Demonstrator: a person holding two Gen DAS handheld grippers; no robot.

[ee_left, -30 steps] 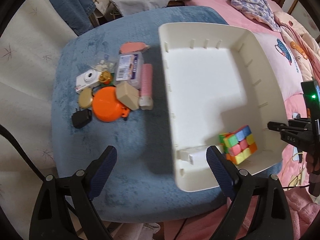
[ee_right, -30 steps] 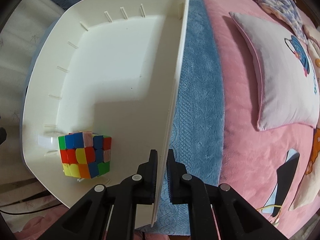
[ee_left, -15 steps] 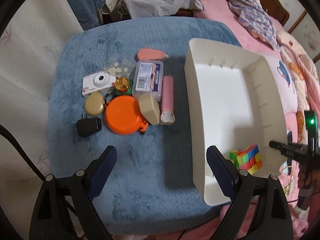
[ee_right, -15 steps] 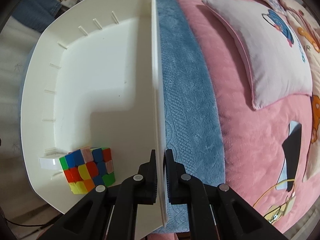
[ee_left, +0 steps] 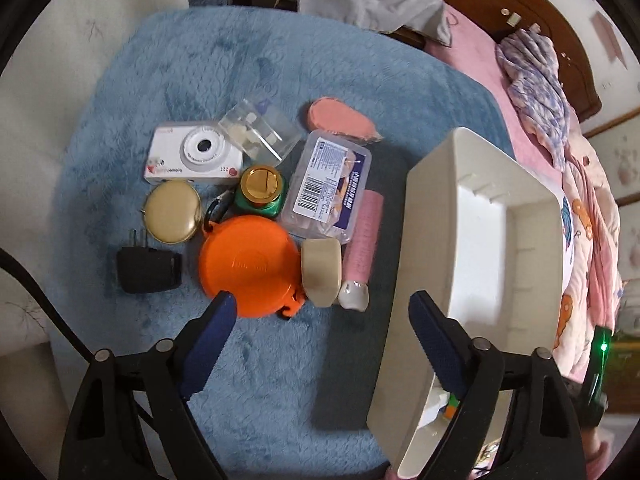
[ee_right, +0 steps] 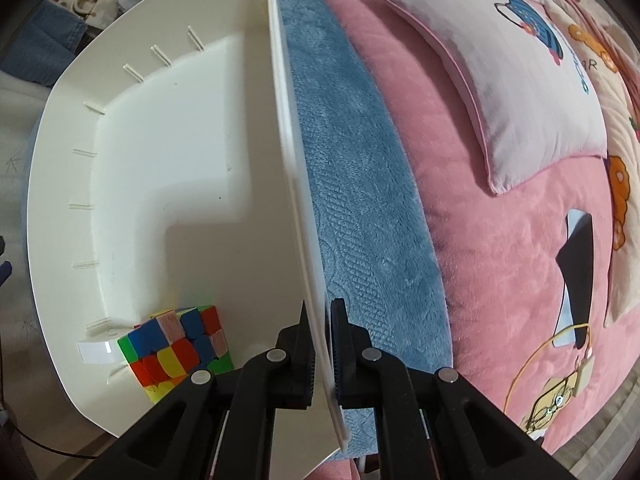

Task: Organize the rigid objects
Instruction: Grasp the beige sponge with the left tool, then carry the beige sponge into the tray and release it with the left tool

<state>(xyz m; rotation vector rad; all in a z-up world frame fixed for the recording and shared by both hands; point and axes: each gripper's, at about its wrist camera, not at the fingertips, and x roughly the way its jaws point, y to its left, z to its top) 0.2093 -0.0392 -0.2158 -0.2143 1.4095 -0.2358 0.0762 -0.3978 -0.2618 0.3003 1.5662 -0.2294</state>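
Note:
A white plastic bin stands at the right of a blue plush mat; in the right wrist view the white bin holds a multicoloured puzzle cube and a small white block. My right gripper is shut on the bin's right wall. My left gripper is open and empty above the mat, in front of a cluster: white toy camera, orange round lid, black plug adapter, clear labelled box, pink cylinder, beige block.
A tan round compact, a gold-lidded green jar, a clear small case and a pink oval piece lie in the cluster. A pink bedspread with a pillow lies right of the mat.
My left gripper has moved left and closer to the cluster of objects. The bin now sits at the right edge of its view. My right gripper keeps its hold on the bin wall.

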